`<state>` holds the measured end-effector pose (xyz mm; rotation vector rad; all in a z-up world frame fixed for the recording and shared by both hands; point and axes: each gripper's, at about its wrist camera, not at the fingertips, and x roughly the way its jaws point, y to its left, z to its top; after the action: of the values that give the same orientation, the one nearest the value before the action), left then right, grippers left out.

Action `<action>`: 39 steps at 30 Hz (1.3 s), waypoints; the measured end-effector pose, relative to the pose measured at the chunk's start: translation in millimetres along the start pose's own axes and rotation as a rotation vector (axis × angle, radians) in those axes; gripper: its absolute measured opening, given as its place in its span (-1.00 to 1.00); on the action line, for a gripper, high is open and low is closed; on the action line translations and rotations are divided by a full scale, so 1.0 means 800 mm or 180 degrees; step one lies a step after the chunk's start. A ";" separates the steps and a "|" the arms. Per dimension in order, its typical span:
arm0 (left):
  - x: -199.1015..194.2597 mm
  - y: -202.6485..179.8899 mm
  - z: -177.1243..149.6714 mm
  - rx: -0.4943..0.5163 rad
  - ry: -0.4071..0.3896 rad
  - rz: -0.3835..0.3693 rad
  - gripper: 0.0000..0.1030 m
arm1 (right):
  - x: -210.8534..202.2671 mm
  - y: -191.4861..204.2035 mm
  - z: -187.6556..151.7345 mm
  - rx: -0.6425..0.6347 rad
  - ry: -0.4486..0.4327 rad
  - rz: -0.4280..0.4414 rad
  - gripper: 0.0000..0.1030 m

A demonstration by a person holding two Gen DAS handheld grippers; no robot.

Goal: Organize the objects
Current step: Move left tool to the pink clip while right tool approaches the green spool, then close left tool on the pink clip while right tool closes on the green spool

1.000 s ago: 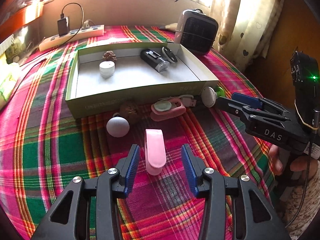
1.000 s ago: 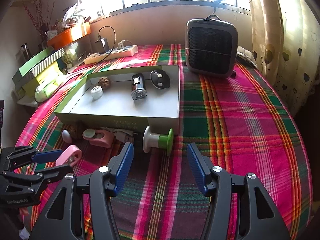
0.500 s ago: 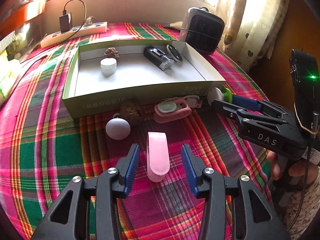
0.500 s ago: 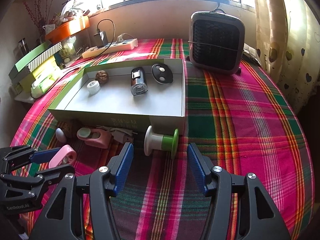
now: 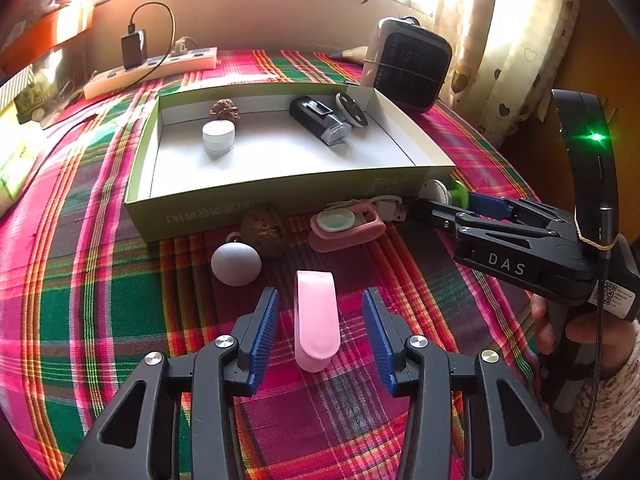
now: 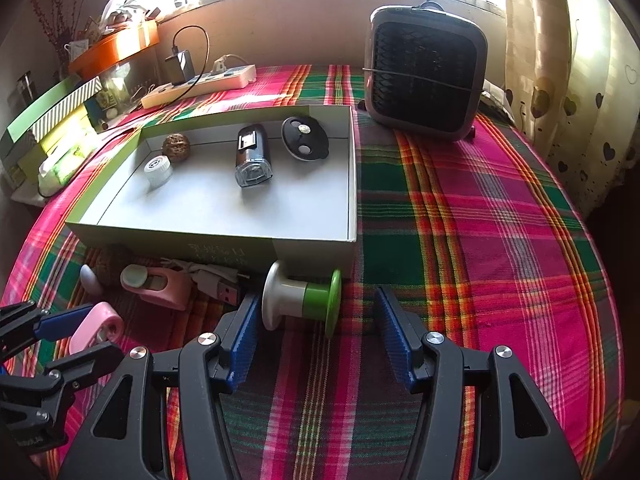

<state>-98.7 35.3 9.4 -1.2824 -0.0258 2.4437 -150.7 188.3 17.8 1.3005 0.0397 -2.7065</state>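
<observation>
Left wrist view spreads a plaid tablecloth (image 5: 100, 320) across the whole frame, with the open green box (image 5: 280, 196) at upper centre holding a white jar (image 5: 218, 136), a walnut (image 5: 225, 110), a black lamp (image 5: 320, 122) and a round black disc (image 5: 352, 109). Below the box lie a pink case (image 5: 346, 228), a grey egg-shaped ball (image 5: 236, 264) and a second walnut (image 5: 265, 232). At bottom centre the left gripper (image 5: 320, 332) stands apart around a pink clip (image 5: 316, 320), pads clear of it. Right wrist view shows the right gripper (image 6: 316, 336) apart, straddling a white-and-green spool (image 6: 300, 300) that lies against the box's near wall.
</observation>
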 end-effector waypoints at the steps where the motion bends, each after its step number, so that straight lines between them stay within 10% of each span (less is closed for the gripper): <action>1: 0.000 0.000 0.000 0.0007 -0.0002 0.0007 -0.19 | 0.000 0.000 0.000 0.0003 -0.0001 -0.0002 0.10; 18: 0.000 0.011 0.000 -0.0087 -0.0018 0.0125 -0.68 | -0.005 0.000 -0.002 0.0020 -0.0041 0.0034 -0.36; 39: -0.001 0.013 0.001 -0.0103 -0.0034 0.0109 -0.69 | -0.005 -0.001 -0.002 0.0020 -0.0046 0.0037 -0.36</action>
<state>-102.1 25.3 8.3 -1.2936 -0.0468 2.4888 -146.7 189.6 20.0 1.2788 0.0220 -2.7085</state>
